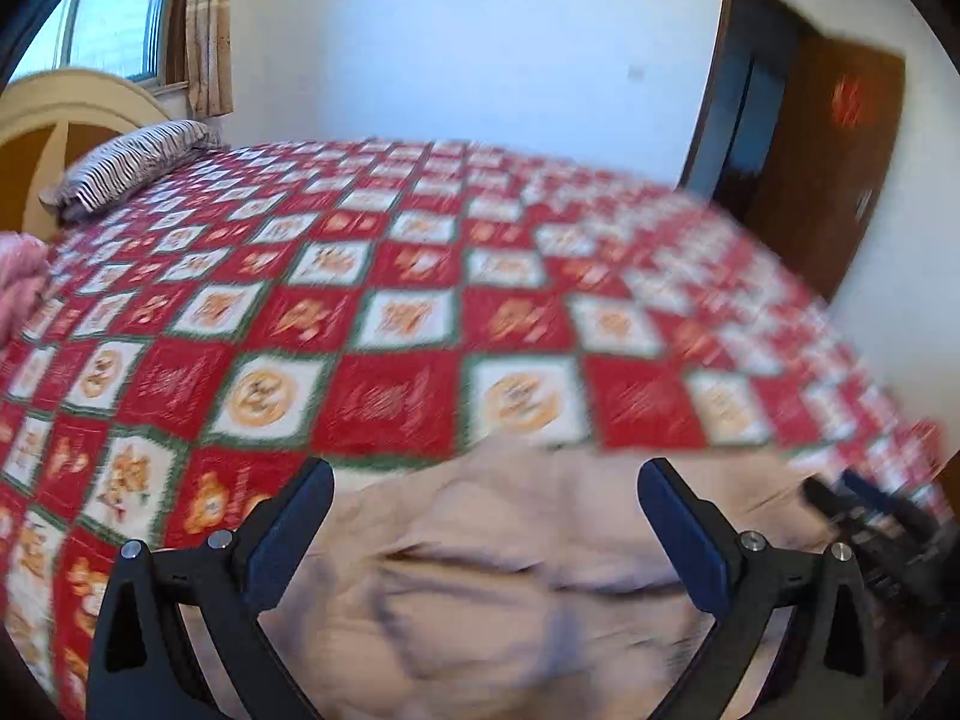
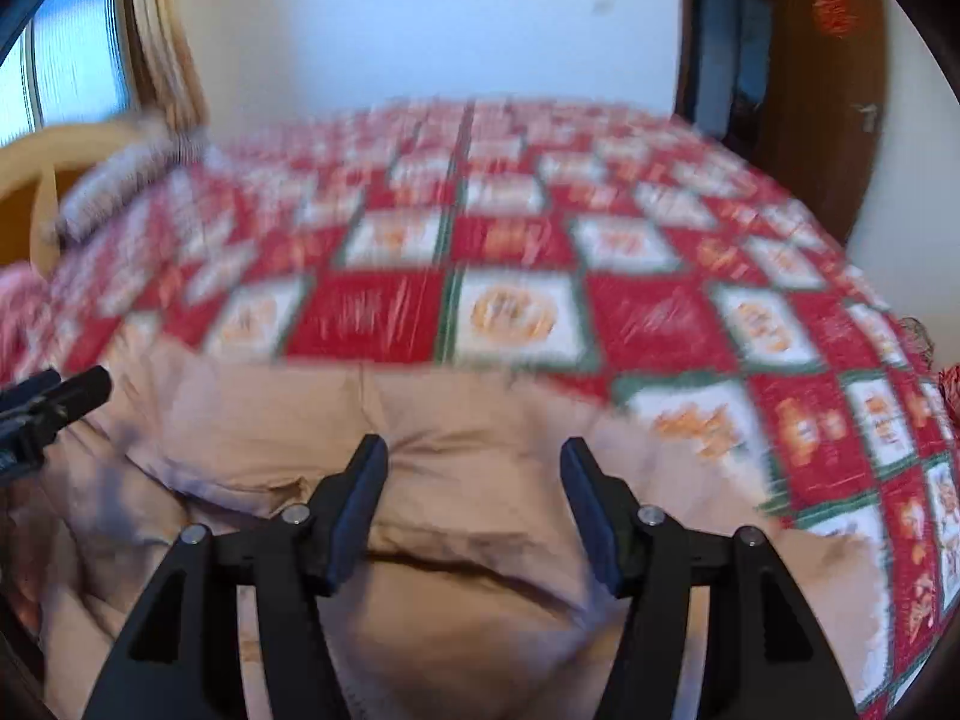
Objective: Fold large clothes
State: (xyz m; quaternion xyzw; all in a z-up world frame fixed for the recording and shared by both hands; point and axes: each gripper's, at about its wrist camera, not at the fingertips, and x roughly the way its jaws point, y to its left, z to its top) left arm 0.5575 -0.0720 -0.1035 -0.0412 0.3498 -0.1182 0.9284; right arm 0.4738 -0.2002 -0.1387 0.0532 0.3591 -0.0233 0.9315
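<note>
While beige garment (image 2: 456, 420) lies on bed (image 1: 420, 300) | left gripper (image 1: 486, 516) agape | right gripper (image 2: 474, 504) agape

My left black two-finger tool (image 1: 486, 480) has its jaws spread wide, nothing between the blue-padded fingers (image 1: 678, 516). My right black two-finger tool (image 2: 474, 456) is likewise parted and holds nothing. Each tool shows at the edge of the other's view, side by side, both pointing forward and level.

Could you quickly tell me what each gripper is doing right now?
Left gripper: jaws open, holding nothing, above the beige garment.
Right gripper: jaws open, holding nothing.
</note>
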